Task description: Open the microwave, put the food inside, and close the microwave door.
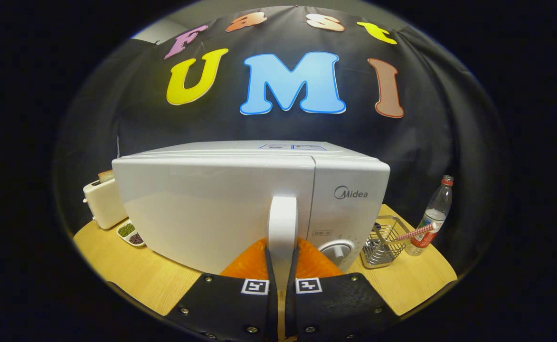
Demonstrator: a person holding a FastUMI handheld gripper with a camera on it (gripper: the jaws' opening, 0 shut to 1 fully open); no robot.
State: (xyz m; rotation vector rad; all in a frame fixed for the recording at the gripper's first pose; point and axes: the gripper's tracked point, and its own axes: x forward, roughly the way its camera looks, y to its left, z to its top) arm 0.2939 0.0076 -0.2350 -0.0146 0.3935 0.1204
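Right now the gripper (282,266) has both fingers clamped on the microwave (240,199) door handle (282,223), held squarely between them; door looks closed, a wire basket (382,244) beyond, rightward.

1. A mock kitchen set up in a recording booth: household appliances stand on a light wooden counter (131,275) before a black cloth wall (449,118).
2. A white microwave (240,209) fills the centre; the tongs (282,280) are closed on its door handle (282,223).
3. At 9 o'clock of it stand a cream toaster (102,202) and a small divided dish (131,233).
4. At 3 o'clock stand a wire basket (383,244) and a plastic bottle (432,216).
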